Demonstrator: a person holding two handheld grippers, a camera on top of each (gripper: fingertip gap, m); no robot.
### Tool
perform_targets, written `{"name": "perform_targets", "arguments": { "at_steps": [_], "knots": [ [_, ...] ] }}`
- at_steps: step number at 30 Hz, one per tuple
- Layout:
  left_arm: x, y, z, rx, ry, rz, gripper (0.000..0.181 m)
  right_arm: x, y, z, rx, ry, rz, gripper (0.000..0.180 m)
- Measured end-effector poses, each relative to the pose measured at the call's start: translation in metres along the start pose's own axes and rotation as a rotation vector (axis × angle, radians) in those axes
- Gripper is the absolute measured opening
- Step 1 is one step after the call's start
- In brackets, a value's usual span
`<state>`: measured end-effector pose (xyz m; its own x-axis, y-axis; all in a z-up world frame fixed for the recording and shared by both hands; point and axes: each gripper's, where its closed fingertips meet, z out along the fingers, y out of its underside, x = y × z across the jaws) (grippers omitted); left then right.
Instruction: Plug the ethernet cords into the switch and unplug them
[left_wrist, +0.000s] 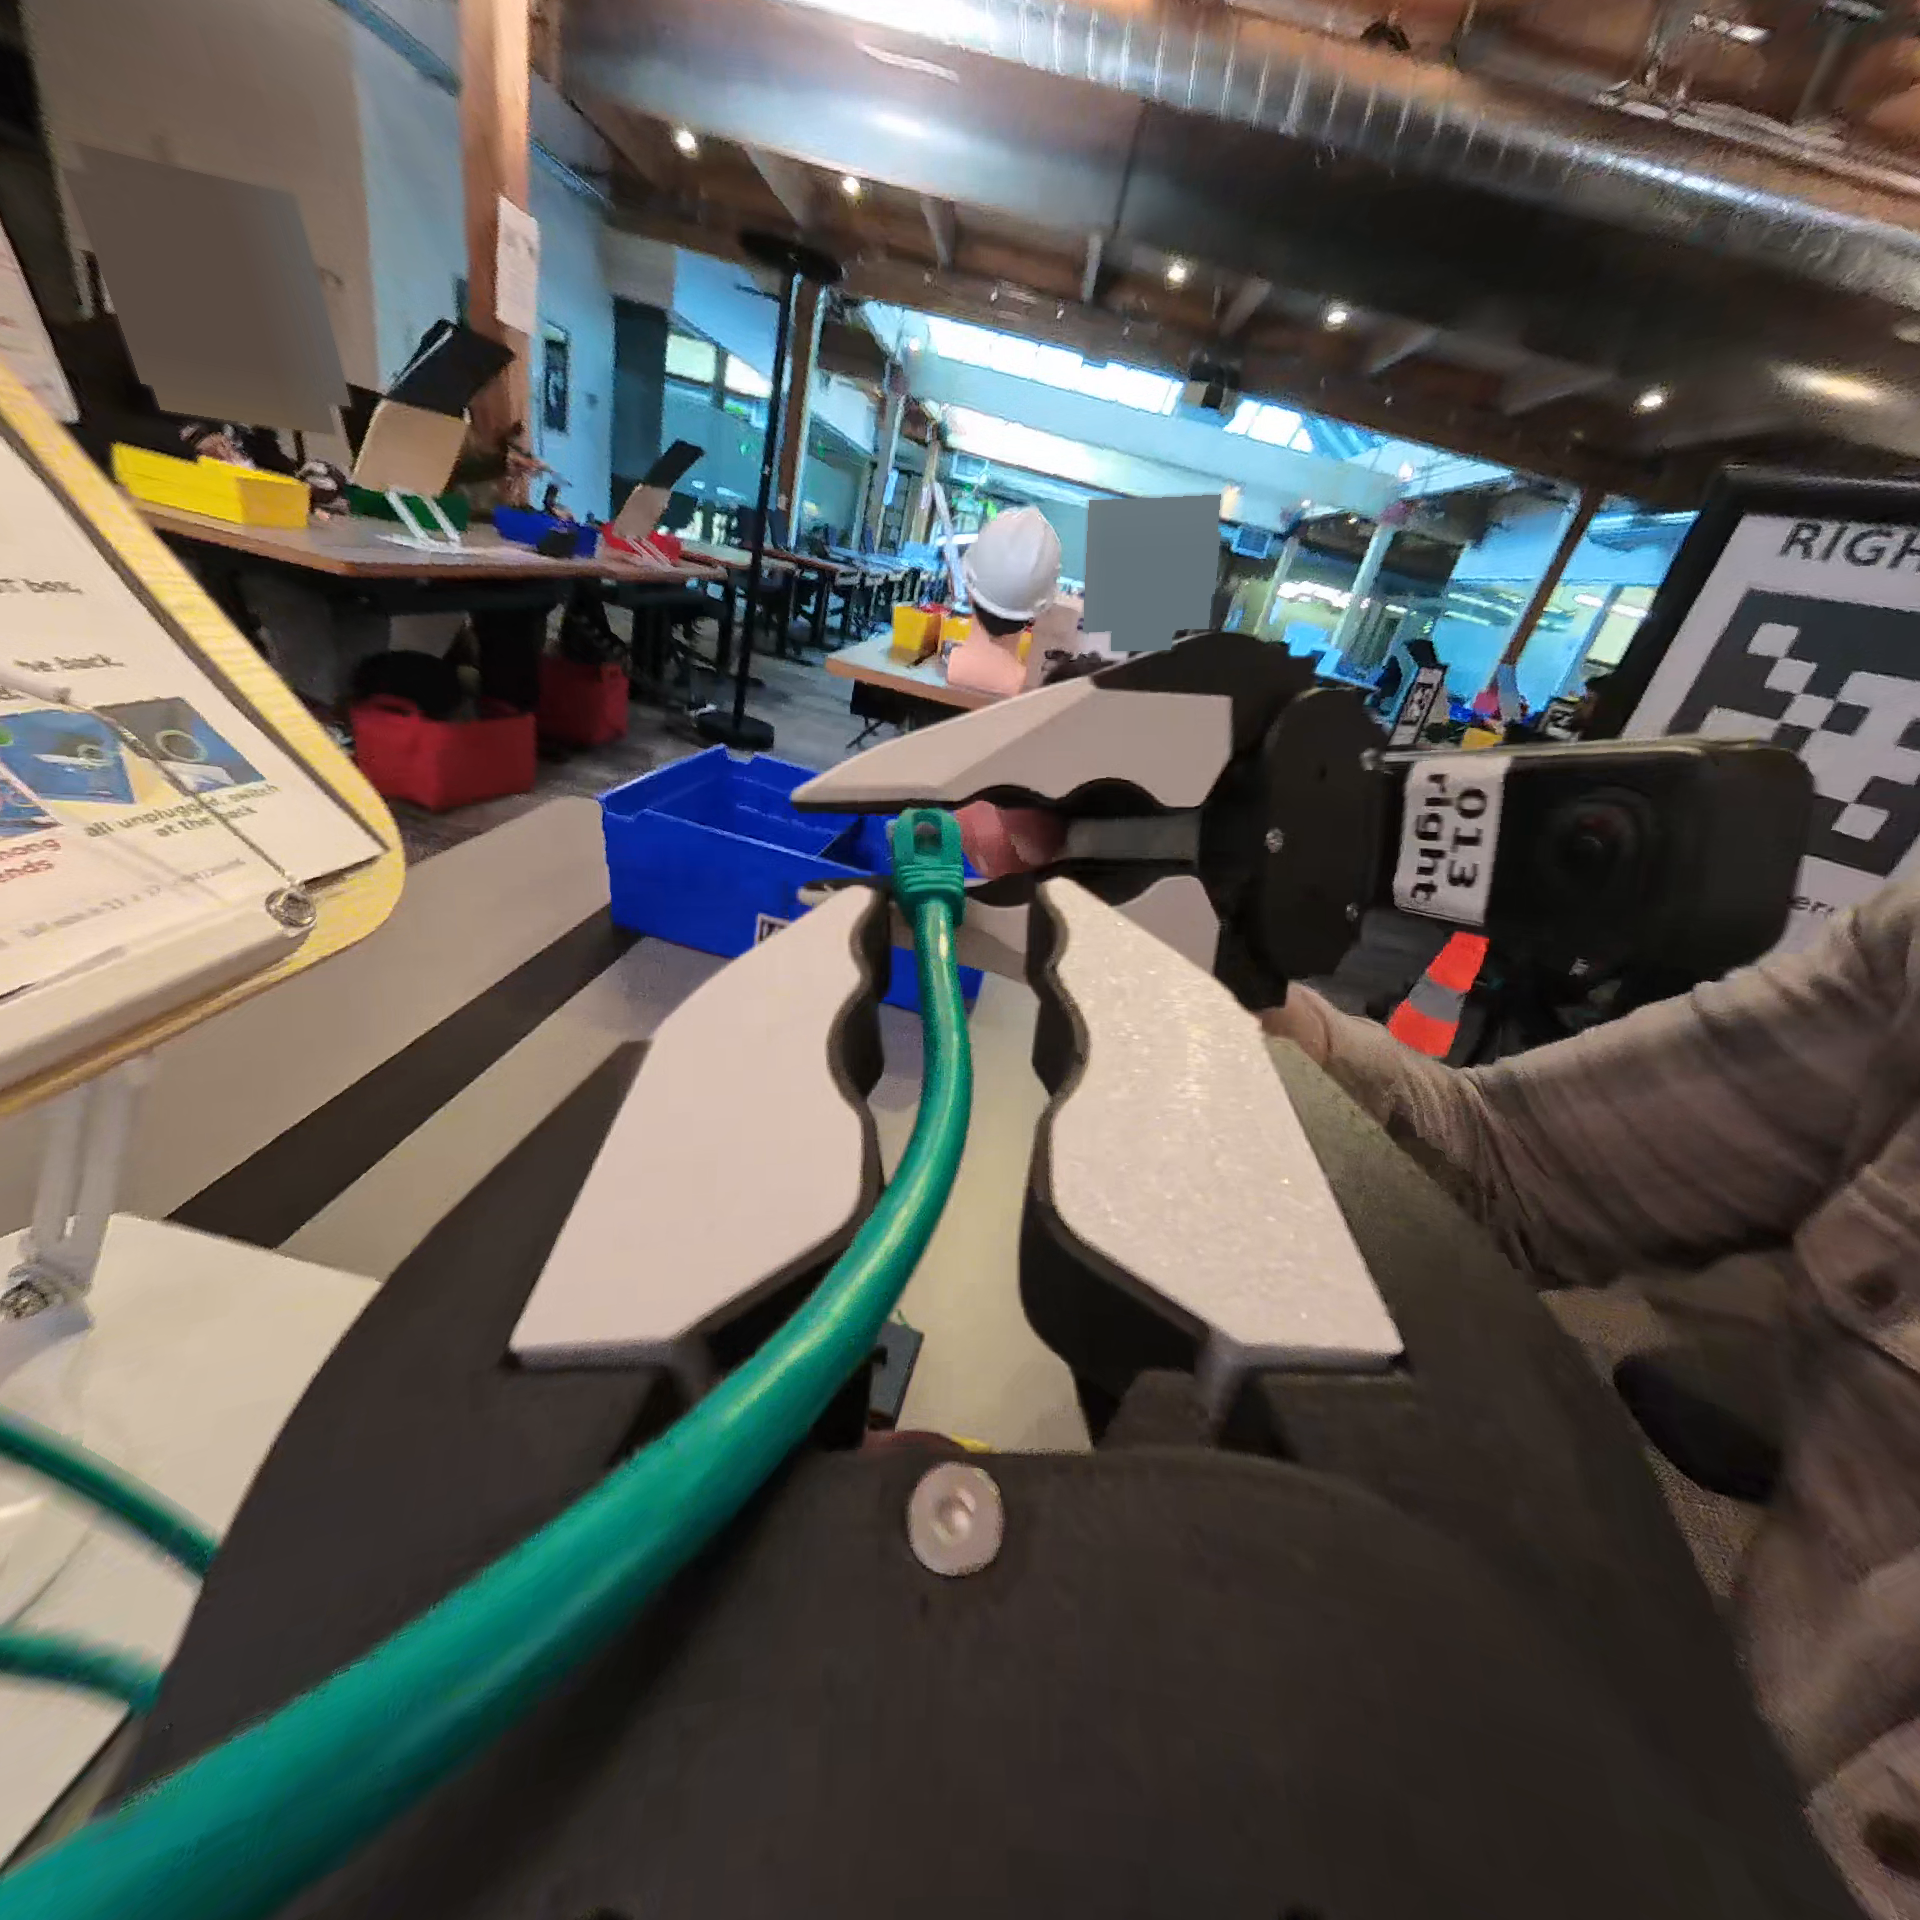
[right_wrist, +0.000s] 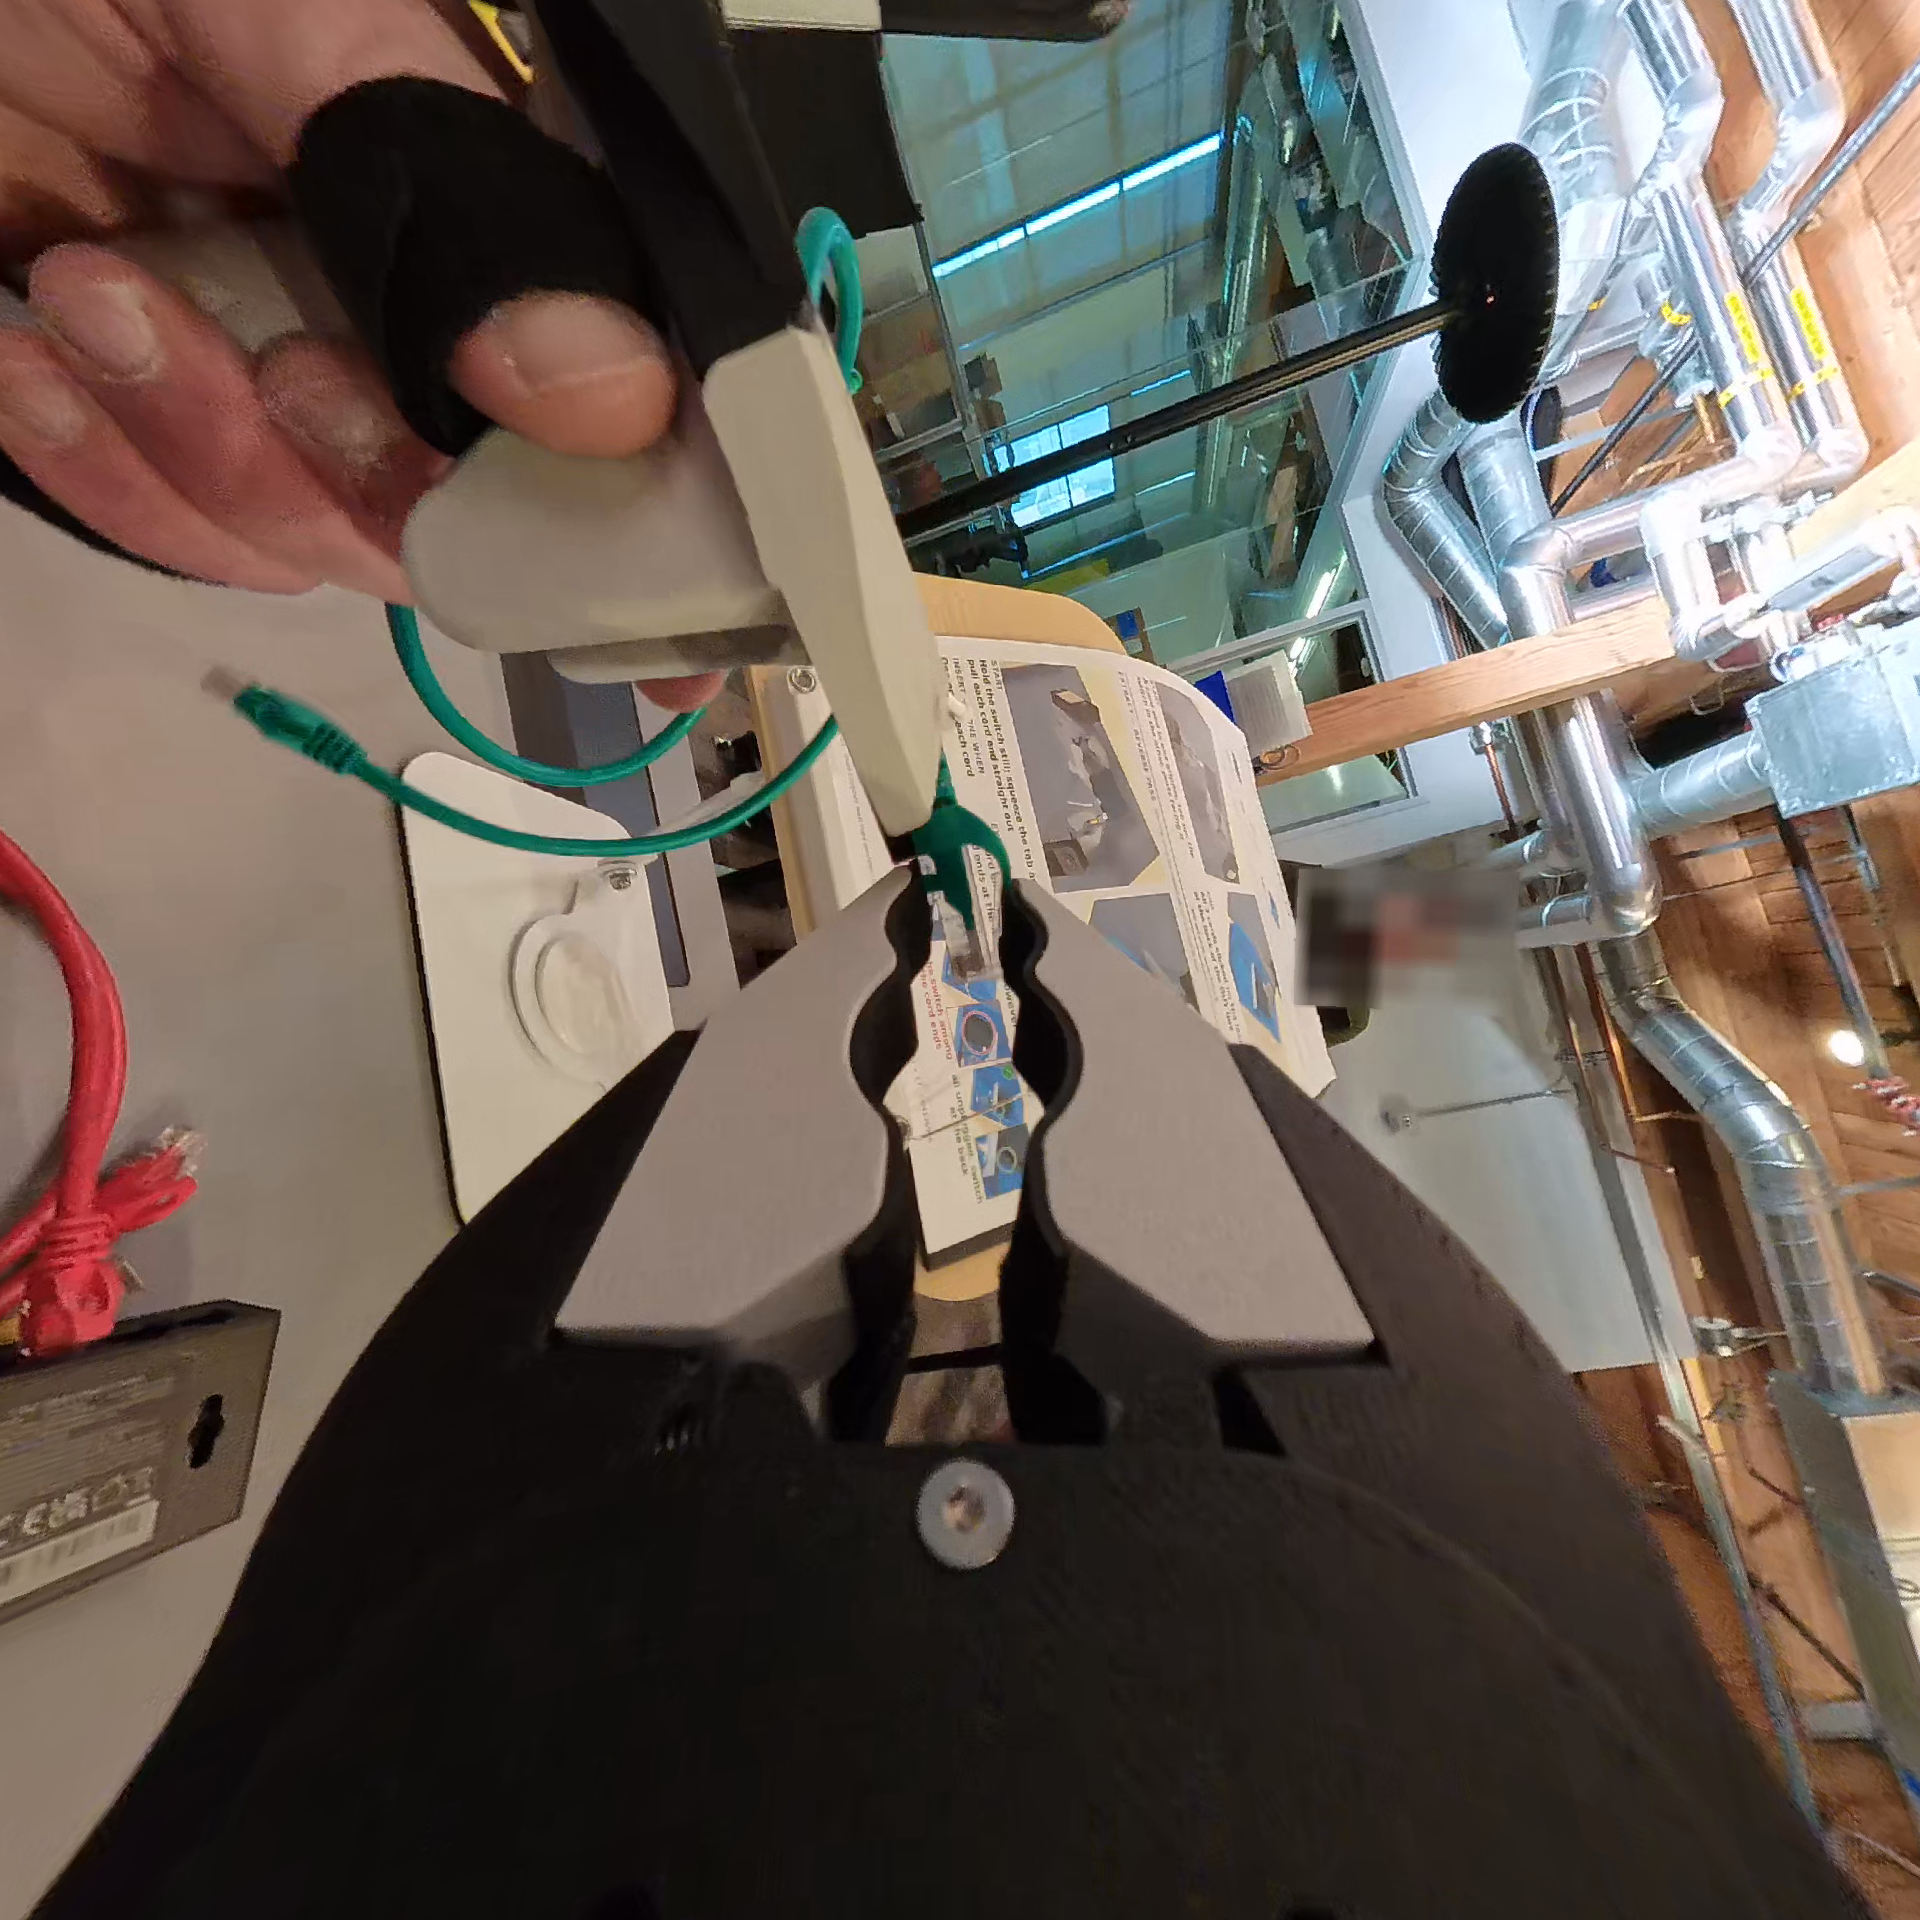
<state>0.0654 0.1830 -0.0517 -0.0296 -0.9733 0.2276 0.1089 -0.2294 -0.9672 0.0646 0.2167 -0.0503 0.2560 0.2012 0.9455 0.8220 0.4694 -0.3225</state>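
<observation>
1. I work over a pale grey table (right_wrist: 260, 935) in an open workshop with exposed silver ducts (right_wrist: 1621, 831) overhead; a blue bin (left_wrist: 717, 852) sits at the far edge.
2. The black switch (right_wrist: 114, 1444) lies on the table with red cords (right_wrist: 73, 1039) plugged in.
3. My left tongs (left_wrist: 956, 904) stand apart, the green cord (left_wrist: 935, 1091) running loosely between their fingers.
4. My right tongs (right_wrist: 961, 914) are nearly together, tips pinching the green cord's plug (right_wrist: 951, 842), held in the air above the table.
</observation>
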Motion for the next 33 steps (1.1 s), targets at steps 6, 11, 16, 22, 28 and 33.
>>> {"name": "perform_targets", "arguments": {
  "at_steps": [6,11,16,22,28,33],
  "knots": [
    [-0.003,-0.001,-0.002,-0.003,-0.009,-0.039,0.020,-0.004,-0.003,0.000,-0.019,0.011,-0.099,0.009],
    [-0.006,0.002,-0.003,-0.037,-0.026,-0.038,0.015,-0.006,-0.004,0.001,-0.037,0.013,-0.137,0.009],
    [-0.007,0.005,-0.003,-0.068,-0.045,-0.009,0.013,-0.008,-0.002,0.003,-0.048,0.004,-0.139,0.009],
    [-0.008,0.008,-0.002,-0.084,-0.066,0.032,0.012,-0.010,0.000,0.003,-0.058,-0.030,-0.135,0.009],
    [-0.017,0.003,-0.007,-0.069,-0.146,0.056,0.012,-0.006,0.003,0.006,-0.059,-0.022,-0.093,0.027],
    [-0.035,-0.007,-0.020,-0.032,-0.279,0.125,0.012,0.002,0.008,0.004,-0.046,-0.029,0.012,0.028]
  ]
}}
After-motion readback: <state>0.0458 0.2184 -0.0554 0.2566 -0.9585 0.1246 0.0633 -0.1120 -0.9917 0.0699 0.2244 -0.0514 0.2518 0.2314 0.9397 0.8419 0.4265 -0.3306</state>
